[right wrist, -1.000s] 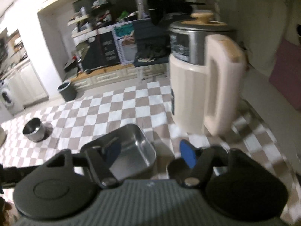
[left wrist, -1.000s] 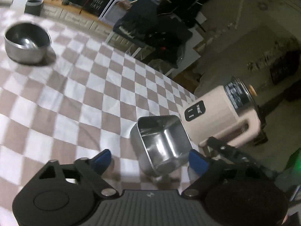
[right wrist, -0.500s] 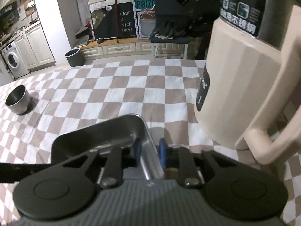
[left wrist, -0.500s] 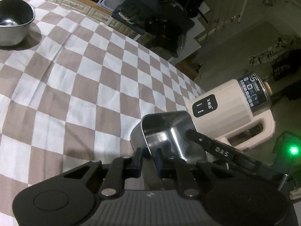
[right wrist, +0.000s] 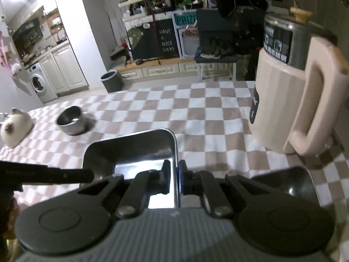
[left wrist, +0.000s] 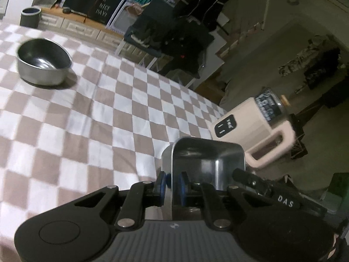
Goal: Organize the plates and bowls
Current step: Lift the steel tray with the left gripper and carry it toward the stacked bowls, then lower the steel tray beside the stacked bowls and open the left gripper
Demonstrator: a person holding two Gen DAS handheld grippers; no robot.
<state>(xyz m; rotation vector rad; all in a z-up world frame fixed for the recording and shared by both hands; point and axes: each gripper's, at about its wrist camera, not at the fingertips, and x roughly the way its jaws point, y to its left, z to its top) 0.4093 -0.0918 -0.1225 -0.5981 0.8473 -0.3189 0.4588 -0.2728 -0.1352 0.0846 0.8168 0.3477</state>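
Jaws on both grippers are clenched on the same square steel tray (left wrist: 207,159): the left gripper (left wrist: 172,185) pinches its left wall, one blue pad outside and one inside, and the right gripper (right wrist: 174,179) pinches the opposite wall the same way. On each, the jaws have just been closing, and the thin rim now sits between them.

From the left wrist the tray fills the 6 o'clock part of the view, over the checkered bench (left wrist: 87,120); whether its base rests on the cloth or hangs just clear of it I cannot tell. A round steel bowl (left wrist: 43,65) stands well apart at 10 o'clock, and the beige jug (right wrist: 294,87) stands close by at 3 o'clock in the right wrist view. A pale lidded dish (right wrist: 15,126) sits beside the bowl at 9 o'clock there.

Risks, as I judge them:
- Each grip is on a thin, slick metal wall, so the tray could pivot between the pads and tip.
- If the two hands drift apart or together, one wall could pull free and the tray would swing from the other.
- A sideways carry toward 3 o'clock could knock the jug.
- Setting it into the bowl would not nest; the shapes differ.
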